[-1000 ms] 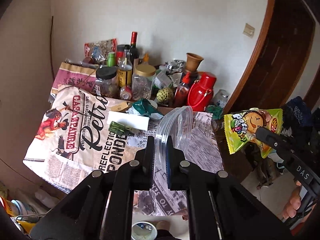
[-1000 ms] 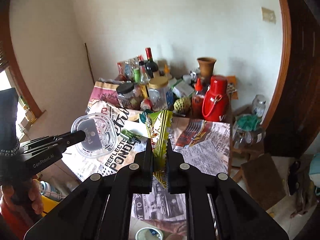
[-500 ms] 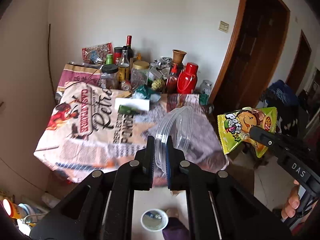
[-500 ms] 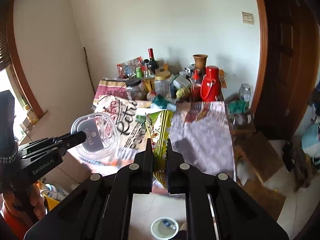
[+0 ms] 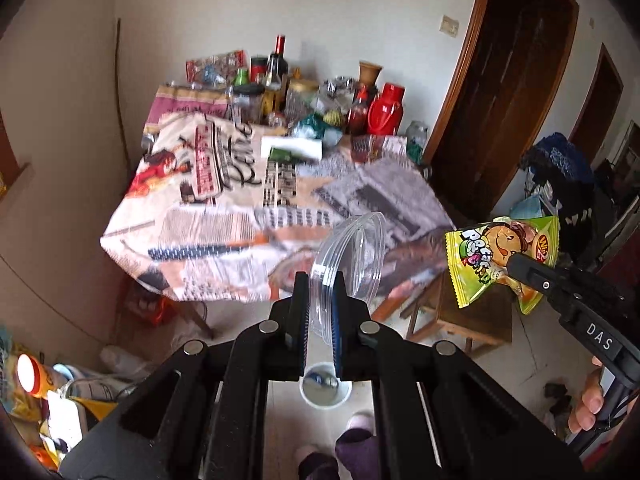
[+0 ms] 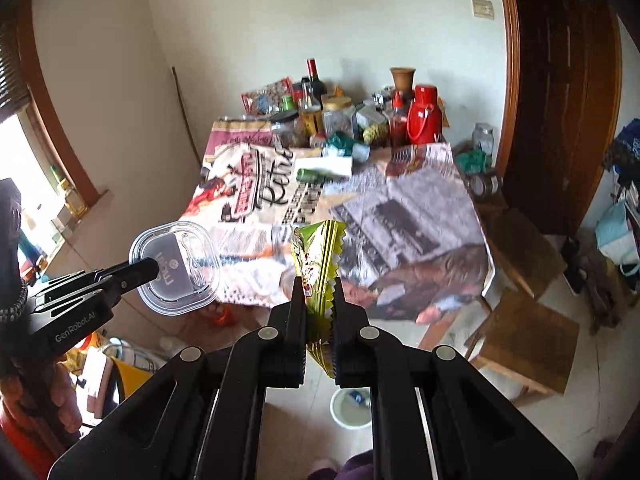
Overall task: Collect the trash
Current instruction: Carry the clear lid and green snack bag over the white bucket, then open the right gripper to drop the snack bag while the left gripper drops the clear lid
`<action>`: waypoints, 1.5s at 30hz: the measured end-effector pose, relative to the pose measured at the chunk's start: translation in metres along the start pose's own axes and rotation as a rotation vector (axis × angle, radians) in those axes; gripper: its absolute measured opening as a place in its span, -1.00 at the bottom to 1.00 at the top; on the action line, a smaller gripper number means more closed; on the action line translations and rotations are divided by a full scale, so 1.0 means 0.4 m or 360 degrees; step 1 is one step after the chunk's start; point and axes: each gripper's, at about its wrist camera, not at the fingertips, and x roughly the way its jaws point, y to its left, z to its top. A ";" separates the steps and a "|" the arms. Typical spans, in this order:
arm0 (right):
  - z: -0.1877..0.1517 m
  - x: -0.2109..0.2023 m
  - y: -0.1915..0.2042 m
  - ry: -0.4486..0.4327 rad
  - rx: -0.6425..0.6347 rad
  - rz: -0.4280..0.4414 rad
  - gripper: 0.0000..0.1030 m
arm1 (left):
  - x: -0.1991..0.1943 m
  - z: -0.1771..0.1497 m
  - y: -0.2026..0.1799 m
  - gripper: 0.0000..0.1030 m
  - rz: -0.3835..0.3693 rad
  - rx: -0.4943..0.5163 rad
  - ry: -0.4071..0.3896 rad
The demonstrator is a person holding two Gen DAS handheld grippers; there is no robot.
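Note:
My left gripper [image 5: 319, 280] is shut on a clear plastic lid [image 5: 352, 256], held edge-on in the air short of the table; from the right wrist view the same lid [image 6: 176, 266] shows flat at the left gripper [image 6: 150, 266]. My right gripper [image 6: 319, 284] is shut on a green snack wrapper [image 6: 318, 256]; the left wrist view shows that wrapper [image 5: 500, 258] at the right, pinched by the right gripper [image 5: 514, 262]. A small white bucket [image 5: 326, 390] stands on the floor below both grippers, also seen as the bucket [image 6: 352, 408] in the right wrist view.
The newspaper-covered table [image 5: 224, 216] stands ahead, with bottles, jars and a red flask [image 5: 386, 110] crowded at its far side, and a green bottle [image 6: 314, 175] lying by a white box. Wooden stools [image 6: 528, 344] stand right of the table. Clutter lies on the floor at left. A person's slippered feet [image 5: 356, 434] show below.
Both grippers have drawn back from the table, which now looks smaller and farther. The floor and the white bucket have come more into view. Both grips are unchanged.

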 end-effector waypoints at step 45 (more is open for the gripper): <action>-0.830 1.021 -0.395 0.1014 0.0229 0.0021 -0.83 | 1.217 -0.909 0.066 -0.84 0.0101 -0.0305 0.1065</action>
